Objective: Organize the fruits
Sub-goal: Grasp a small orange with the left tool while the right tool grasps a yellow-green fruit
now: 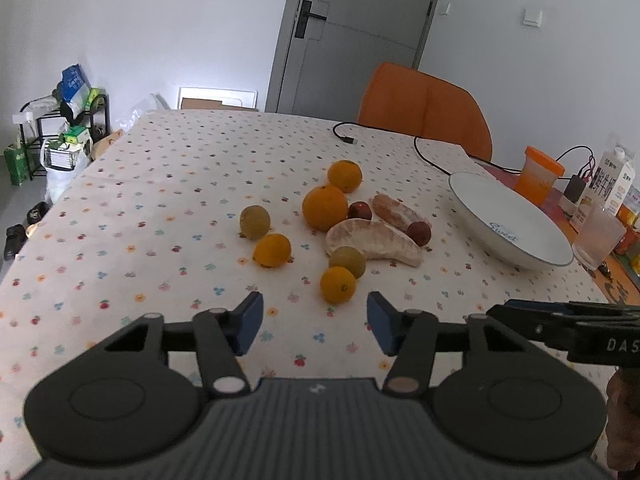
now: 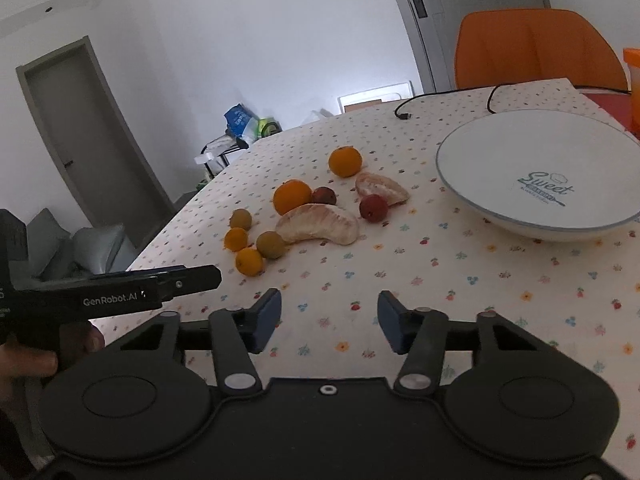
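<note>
Fruit lies loose on the flowered tablecloth [image 1: 160, 208]: several oranges, with the biggest orange [image 1: 325, 208] in the middle and a small orange [image 1: 338, 285] nearest me, two green fruits [image 1: 255, 222], two dark red fruits [image 1: 419, 233] and two peeled pomelo wedges [image 1: 374, 242]. An empty white bowl [image 1: 508, 220] marked "Sweet" stands to their right and shows large in the right wrist view [image 2: 540, 172]. My left gripper [image 1: 315, 322] is open and empty just short of the small orange. My right gripper [image 2: 329, 320] is open and empty, further back from the pomelo wedge [image 2: 318, 224].
A black cable [image 1: 420, 148] runs across the far side of the table. An orange cup [image 1: 540, 174], a glass [image 1: 598, 236] and a milk carton [image 1: 614, 180] stand at the right edge. An orange chair [image 1: 424, 108] stands behind the table. The left gripper's body [image 2: 120, 296] shows left of my right gripper.
</note>
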`<state>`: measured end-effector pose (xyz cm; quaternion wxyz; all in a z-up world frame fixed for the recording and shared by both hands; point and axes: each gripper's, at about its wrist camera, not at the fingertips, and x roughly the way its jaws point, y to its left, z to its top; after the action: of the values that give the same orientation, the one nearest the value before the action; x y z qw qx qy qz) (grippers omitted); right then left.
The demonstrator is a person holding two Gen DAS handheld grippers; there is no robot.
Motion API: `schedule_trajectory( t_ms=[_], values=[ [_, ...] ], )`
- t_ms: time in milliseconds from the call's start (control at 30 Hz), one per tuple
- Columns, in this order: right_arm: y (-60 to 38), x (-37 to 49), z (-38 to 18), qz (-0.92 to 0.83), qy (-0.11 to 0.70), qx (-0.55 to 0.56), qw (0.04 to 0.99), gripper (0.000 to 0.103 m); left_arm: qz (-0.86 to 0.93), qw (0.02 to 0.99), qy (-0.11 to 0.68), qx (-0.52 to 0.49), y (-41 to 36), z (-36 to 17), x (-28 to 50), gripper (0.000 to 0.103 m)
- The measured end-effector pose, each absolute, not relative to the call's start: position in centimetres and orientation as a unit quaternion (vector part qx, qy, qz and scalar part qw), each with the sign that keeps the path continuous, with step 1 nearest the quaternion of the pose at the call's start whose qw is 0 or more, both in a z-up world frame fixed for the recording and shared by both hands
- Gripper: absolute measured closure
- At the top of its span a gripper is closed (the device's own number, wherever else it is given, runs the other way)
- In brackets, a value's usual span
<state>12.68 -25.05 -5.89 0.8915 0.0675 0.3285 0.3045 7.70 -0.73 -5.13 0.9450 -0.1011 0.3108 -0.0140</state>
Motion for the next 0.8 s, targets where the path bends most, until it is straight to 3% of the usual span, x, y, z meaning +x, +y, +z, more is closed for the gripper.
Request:
schedule_trajectory(
  t_ms=[167, 400, 533, 800],
  values=[
    [-24.9, 13.8, -6.0, 0.317, 0.331, 0.082, 0.885, 0.056, -0.027, 0.941, 0.318, -0.112, -0.8, -5.4, 9.0, 0.059],
    [-23.8, 15.0, -6.1, 0.334, 0.331, 0.075, 0.879, 0.061, -0.031, 0.938, 0.324, -0.114, -1.0, -6.0, 10.5, 0.063],
    [-23.3, 15.6, -6.4, 0.343, 0.335, 0.072, 0.874, 0.063, -0.043, 0.934, 0.330, -0.128, -0.8, -6.4, 11.2, 0.080],
    [-22.1, 16.5, -6.5, 0.358, 0.339, 0.068, 0.868, 0.069, -0.029, 0.936, 0.323, -0.140, -0.1, -6.2, 11.1, 0.082]
  ],
)
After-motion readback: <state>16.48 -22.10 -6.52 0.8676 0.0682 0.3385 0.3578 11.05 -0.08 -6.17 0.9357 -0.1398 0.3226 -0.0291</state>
